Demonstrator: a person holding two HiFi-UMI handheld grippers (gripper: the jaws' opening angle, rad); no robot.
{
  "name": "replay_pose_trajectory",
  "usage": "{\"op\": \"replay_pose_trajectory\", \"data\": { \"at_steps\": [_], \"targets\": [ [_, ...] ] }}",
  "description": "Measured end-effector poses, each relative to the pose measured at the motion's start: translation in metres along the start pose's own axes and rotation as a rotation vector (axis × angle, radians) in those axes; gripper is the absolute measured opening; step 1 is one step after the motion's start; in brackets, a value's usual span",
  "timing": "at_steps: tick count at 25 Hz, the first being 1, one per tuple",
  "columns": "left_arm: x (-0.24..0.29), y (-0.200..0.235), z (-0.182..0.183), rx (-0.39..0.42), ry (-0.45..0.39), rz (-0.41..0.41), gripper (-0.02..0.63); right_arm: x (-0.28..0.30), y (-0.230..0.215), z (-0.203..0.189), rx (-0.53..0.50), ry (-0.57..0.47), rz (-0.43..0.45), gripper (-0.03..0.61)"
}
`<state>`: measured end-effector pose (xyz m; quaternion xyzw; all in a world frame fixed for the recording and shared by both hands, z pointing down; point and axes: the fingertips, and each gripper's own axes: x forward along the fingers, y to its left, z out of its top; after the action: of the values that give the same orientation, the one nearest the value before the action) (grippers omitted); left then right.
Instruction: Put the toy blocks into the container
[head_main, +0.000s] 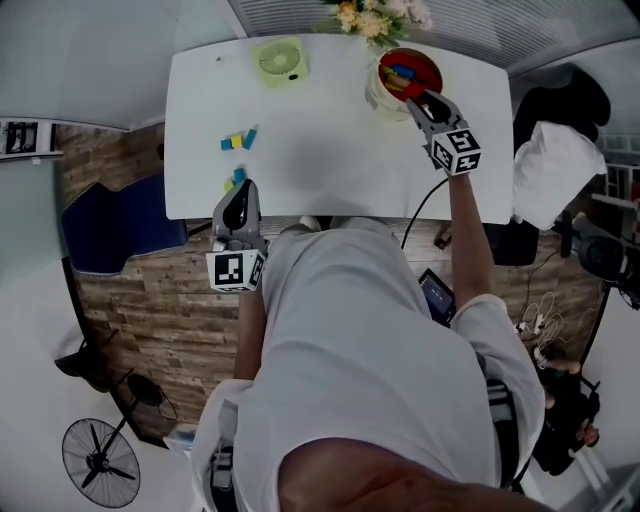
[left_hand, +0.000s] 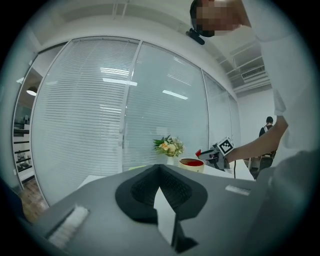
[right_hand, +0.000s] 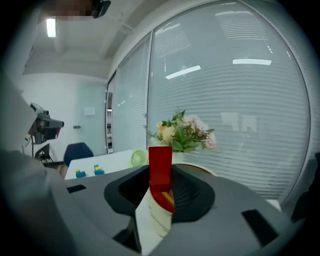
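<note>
The step in hand is the drop. The right claw (head_main: 424, 102) grips a red block (right_hand: 160, 166), which stands upright between its jaws and pokes out past the tips. The tips are at the near side of the container (head_main: 380, 97), a cream-walled bowl with a red inside that already holds a few coloured blocks. In the right gripper view the bowl's rim curves just behind the block and its red inside shows through the gap under it, so the claw looks to be at the rim but not clearly over the middle. To do this well, I would carry the block further in until it sits squarely above the opening. Then lower it close to the blocks already inside, and only then part the jaws, so it settles instead of bouncing off the rim onto the tabletop (head_main: 330, 160). Because the block is tall and held by its lower part, it may tip as the grip loosens, and releasing it low would limit that. The approach should stay clear of the bowl's wall, since a nudge could slide the bowl towards the flowers (head_main: 375, 17) just beyond it. The left claw (head_main: 238, 203) is closed with nothing in it, well away from the container at the tabletop's near edge. It sits just beside a couple of loose blocks (head_main: 237, 180), with more blocks (head_main: 238, 141) lying a little further in.
</note>
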<state>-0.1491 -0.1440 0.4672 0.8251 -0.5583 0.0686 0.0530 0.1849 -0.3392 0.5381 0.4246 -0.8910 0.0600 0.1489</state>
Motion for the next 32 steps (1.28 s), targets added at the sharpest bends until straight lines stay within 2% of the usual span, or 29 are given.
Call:
{"op": "replay_pose_trajectory", "data": {
  "at_steps": [3,6,9,14,17,19,21,23,26,28,30,32],
  "targets": [
    [-0.010,0.008,-0.001,-0.014,-0.002,0.037,-0.003,0.006,-0.036,-0.017,-0.141,0.193,-0.057,0.132],
    [-0.022,0.016,-0.003,-0.034,-0.006,0.080,-0.003,0.020,-0.058,-0.030,-0.309,0.379,-0.043,0.132],
    [-0.036,0.022,-0.005,-0.035,0.000,0.122,-0.003,0.035,-0.066,-0.039,-0.472,0.537,0.026,0.132],
    [-0.063,0.031,-0.014,-0.056,0.008,0.198,-0.003,0.054,-0.062,-0.065,-0.743,0.808,0.208,0.132],
    [-0.075,0.033,-0.017,-0.069,0.010,0.232,-0.003,0.066,-0.061,-0.080,-0.832,0.897,0.287,0.132],
    [-0.082,0.033,-0.018,-0.068,0.016,0.252,-0.003,0.070,-0.061,-0.086,-0.852,0.929,0.314,0.132],
    [-0.088,0.032,-0.019,-0.072,0.019,0.267,-0.003,0.073,-0.062,-0.088,-0.837,0.945,0.317,0.135],
    [-0.092,0.032,-0.021,-0.075,0.022,0.278,-0.003,0.075,-0.064,-0.088,-0.796,0.935,0.315,0.167],
    [-0.096,0.033,-0.023,-0.080,0.023,0.290,-0.003,0.068,-0.065,-0.079,-0.681,0.885,0.291,0.171],
    [-0.098,0.033,-0.025,-0.083,0.025,0.299,-0.003,0.066,-0.057,-0.057,-0.578,0.764,0.262,0.110],
    [-0.098,0.033,-0.026,-0.082,0.028,0.307,-0.003,0.066,-0.044,-0.031,-0.450,0.592,0.241,0.040],
    [-0.095,0.032,-0.028,-0.076,0.027,0.307,-0.003,0.062,-0.025,-0.007,-0.323,0.425,0.239,0.006]
  ]
}}
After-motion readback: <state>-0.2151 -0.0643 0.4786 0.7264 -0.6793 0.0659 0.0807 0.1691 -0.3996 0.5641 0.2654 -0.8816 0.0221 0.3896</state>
